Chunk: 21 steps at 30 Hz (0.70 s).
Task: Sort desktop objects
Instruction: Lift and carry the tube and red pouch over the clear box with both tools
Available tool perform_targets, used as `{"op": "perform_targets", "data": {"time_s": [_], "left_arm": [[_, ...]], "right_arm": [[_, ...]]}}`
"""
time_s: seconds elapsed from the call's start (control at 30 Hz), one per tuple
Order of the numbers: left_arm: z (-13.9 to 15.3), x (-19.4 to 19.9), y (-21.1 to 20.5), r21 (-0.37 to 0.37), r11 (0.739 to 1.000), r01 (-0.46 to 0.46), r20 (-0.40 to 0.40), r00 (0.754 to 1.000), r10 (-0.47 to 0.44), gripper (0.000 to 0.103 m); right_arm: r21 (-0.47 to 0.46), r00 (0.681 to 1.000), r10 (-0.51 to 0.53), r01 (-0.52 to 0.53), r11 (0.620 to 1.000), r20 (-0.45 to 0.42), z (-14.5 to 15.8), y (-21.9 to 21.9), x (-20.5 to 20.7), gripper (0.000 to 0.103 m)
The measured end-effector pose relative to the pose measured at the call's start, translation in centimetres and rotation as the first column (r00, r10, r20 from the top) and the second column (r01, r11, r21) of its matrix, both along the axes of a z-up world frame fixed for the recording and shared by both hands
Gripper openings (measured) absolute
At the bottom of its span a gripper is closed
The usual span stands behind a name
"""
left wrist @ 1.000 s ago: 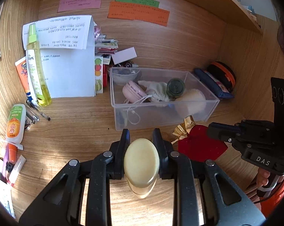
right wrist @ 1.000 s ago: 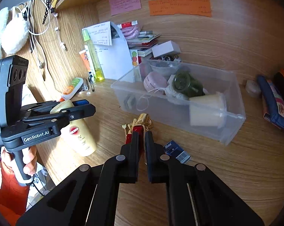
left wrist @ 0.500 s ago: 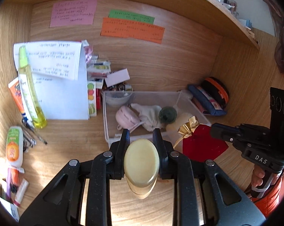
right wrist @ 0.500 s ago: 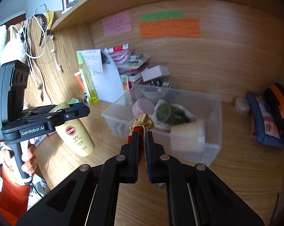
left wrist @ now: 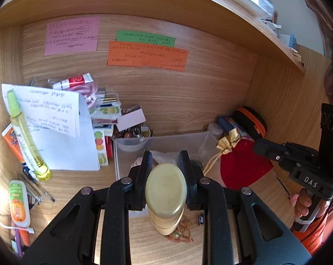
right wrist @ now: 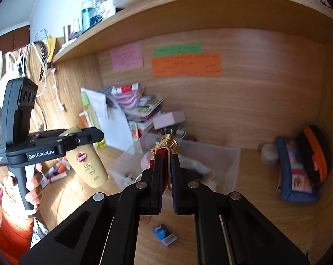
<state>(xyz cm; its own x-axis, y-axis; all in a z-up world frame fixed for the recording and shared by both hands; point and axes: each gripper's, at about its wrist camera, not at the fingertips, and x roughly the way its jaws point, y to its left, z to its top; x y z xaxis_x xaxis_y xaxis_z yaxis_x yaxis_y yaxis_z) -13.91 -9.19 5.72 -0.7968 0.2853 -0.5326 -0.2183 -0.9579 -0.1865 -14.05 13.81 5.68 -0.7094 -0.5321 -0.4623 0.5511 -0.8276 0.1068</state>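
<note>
A wooden bench [left wrist: 73,176] sits in an alcove under a shelf, its back panel carrying a pink note [left wrist: 72,35], a green note [left wrist: 145,38] and an orange note [left wrist: 147,53]. Against that panel a clear plastic bin [right wrist: 229,165] stands on the bench, with loose papers and small packets heaped to its left.

The left tool [left wrist: 165,163] is clenched on a sunscreen bottle [left wrist: 165,193], held off the bench in front of the bin. Its own camera shows only the bottle's tan oval cap between the fingers; the right wrist view shows the bottle [right wrist: 87,165] from the side, with its "UV" label and sun logo, hanging below the left tool [right wrist: 87,135] near the bin's left end.

The right tool [right wrist: 166,165] is clamped on a red pouch [right wrist: 164,154] with a gold gathered top, raised over the near edge of the bin. From its own camera only a red sliver and the gold ruffle show; the left wrist view shows the full red pouch [left wrist: 243,161] and its drawstring beside the bin's right end.

Only the left wrist view shows a yellow spray bottle [left wrist: 26,137] leaning on a sheet and a white tube [left wrist: 18,205] at far left. Only the right wrist view shows a small blue packet [right wrist: 165,238] on the bench and a patterned pencil case [right wrist: 296,172] at right.
</note>
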Motion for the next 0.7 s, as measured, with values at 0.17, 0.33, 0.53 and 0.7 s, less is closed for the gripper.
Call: {"op": "perform_targets", "data": {"time_s": [0.17, 0.33, 0.53, 0.7], "left_arm": [[-0.3, -2.4, 0.0, -0.001, 1.0, 0.0, 0.014, 1.0, 0.0, 0.024], [-1.3, -4.5, 0.1, -0.009, 1.0, -0.003, 0.03, 1.0, 0.003, 0.024], [-3.3, -6.7, 0.8, -0.021, 1.0, 0.016, 0.067, 0.998, -0.014, 0.024], [-4.9, -8.1, 1.3, -0.02, 0.999, 0.032, 0.093, 0.995, -0.03, 0.024]], "right_arm": [[-0.007, 1.0, -0.027, 0.027, 1.0, -0.008, 0.7, 0.6, -1.9, 0.006], [0.002, 0.998, -0.056, 0.056, 0.998, -0.007, 0.5, 1.0, -4.2, 0.006], [0.021, 0.997, -0.075, 0.075, 0.997, 0.022, -1.1, 1.0, -6.7, 0.006], [0.033, 0.994, -0.088, 0.086, 0.996, 0.068, -3.0, 1.0, -8.6, 0.006]]}}
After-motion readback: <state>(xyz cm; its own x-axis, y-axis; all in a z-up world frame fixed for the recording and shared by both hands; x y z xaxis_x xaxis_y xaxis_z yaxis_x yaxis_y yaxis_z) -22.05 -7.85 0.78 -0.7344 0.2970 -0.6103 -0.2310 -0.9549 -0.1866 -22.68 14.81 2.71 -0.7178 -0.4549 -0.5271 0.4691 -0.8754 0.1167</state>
